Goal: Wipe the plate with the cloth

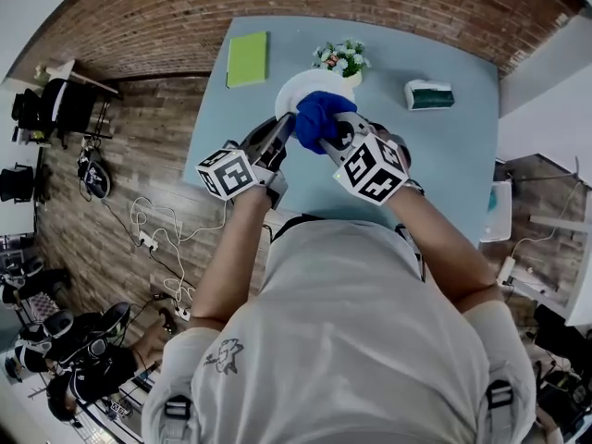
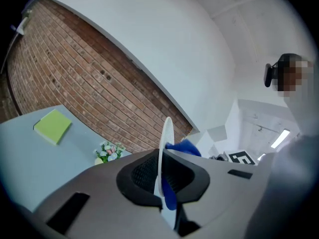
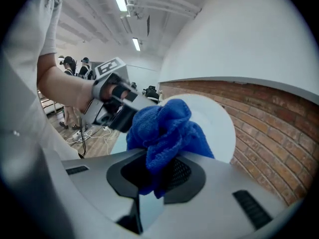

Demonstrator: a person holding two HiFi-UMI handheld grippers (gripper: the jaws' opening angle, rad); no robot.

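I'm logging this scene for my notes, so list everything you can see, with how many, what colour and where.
plate: one, white, held on edge above the table
cloth: one, blue, bunched against the plate
pad: one, green, table's far left
flowers: one bunch, white and pink, behind the plate
green-and-white item: one, table's far right
table: one, light blue
cables: several, pale, left of the table
left gripper: grey, shut on the plate
right gripper: grey, shut on the cloth
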